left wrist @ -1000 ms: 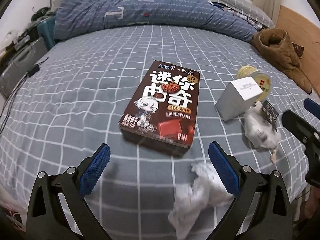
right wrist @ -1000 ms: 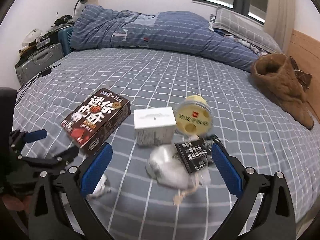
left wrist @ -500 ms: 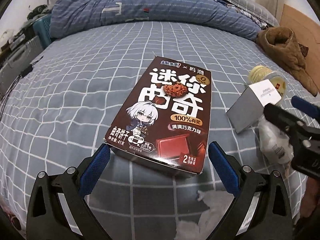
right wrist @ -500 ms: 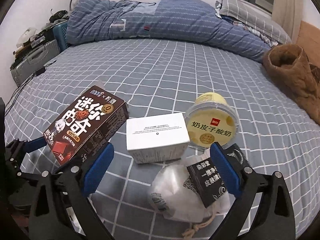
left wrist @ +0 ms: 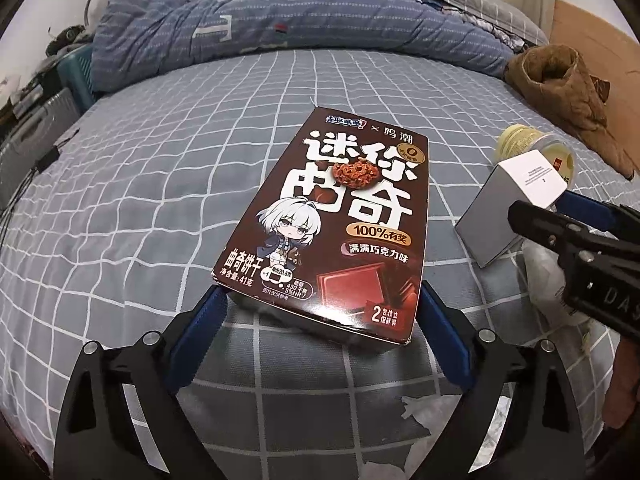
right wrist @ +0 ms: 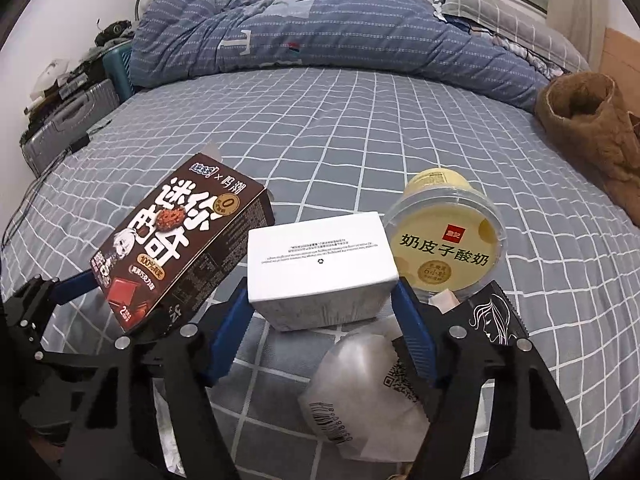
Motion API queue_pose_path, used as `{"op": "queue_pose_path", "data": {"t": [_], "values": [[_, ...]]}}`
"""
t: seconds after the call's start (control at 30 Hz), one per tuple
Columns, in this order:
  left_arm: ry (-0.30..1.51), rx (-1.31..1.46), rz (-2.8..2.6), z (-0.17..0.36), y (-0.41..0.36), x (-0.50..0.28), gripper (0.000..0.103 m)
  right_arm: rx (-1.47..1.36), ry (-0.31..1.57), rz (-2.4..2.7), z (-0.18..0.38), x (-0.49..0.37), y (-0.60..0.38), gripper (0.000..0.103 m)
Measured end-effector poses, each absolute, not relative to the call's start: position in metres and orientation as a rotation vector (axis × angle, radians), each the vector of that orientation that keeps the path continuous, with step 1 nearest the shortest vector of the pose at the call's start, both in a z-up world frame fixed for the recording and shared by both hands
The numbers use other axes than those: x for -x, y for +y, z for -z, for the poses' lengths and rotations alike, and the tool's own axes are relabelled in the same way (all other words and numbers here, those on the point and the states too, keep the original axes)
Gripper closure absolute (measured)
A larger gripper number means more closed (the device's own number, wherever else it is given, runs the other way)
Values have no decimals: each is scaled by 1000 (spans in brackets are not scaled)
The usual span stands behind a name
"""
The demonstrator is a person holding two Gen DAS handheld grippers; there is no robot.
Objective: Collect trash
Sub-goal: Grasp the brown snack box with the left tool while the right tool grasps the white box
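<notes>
A brown cookie box (left wrist: 340,216) lies on the grey checked bed (left wrist: 160,184). My left gripper (left wrist: 320,300) has its blue pads on either side of the box's near end; its jaws are closing and I see no squeeze. A white carton (right wrist: 320,256) stands between the pads of my right gripper (right wrist: 322,292), whose jaws are also closing, close to its sides. The carton (left wrist: 512,208) and the right gripper's fingers (left wrist: 576,240) show in the left wrist view too. A yellow yogurt cup (right wrist: 444,240) lies behind the carton.
A crumpled white plastic bag (right wrist: 360,392) and a black packet (right wrist: 492,312) lie under my right gripper. A crumpled tissue (left wrist: 424,412) lies below my left one. A brown jacket (right wrist: 592,120) is at the right, a blue duvet (right wrist: 320,32) at the back and a suitcase (right wrist: 68,120) off the left edge.
Both grippers came forward and down. The cookie box now sits between the left pads and the white carton between the right pads. Both pairs of jaws have narrowed, the right far more.
</notes>
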State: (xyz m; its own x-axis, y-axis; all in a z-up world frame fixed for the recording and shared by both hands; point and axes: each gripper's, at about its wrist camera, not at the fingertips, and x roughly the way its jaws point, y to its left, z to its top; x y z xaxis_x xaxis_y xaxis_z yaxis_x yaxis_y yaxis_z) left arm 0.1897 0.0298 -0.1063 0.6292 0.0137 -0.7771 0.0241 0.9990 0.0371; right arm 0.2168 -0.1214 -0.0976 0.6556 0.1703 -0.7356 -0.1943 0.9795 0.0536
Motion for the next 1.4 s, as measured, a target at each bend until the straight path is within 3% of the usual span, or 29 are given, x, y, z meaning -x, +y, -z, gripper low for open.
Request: {"op": "queue_pose_path", "data": {"t": [0.53,0.73,0.87,0.97,1.4], "values": [[875,-41,-4,100,31,-182,14,51,809,-206,89,-208,-125,36],[866,-34,-16,107,36,-186,5,53,809,-203,88,-205,-127,36],[869,-54,-23,114,35,-190,5,55,808,-210,89,-203,-128,36],[857,-54,-16,115,35,-190,10,54,809,-215,89,-202,-127,36],[840,-21,-12,106,38,-185,13,60,804,-220,85,-198,-126,36]]}}
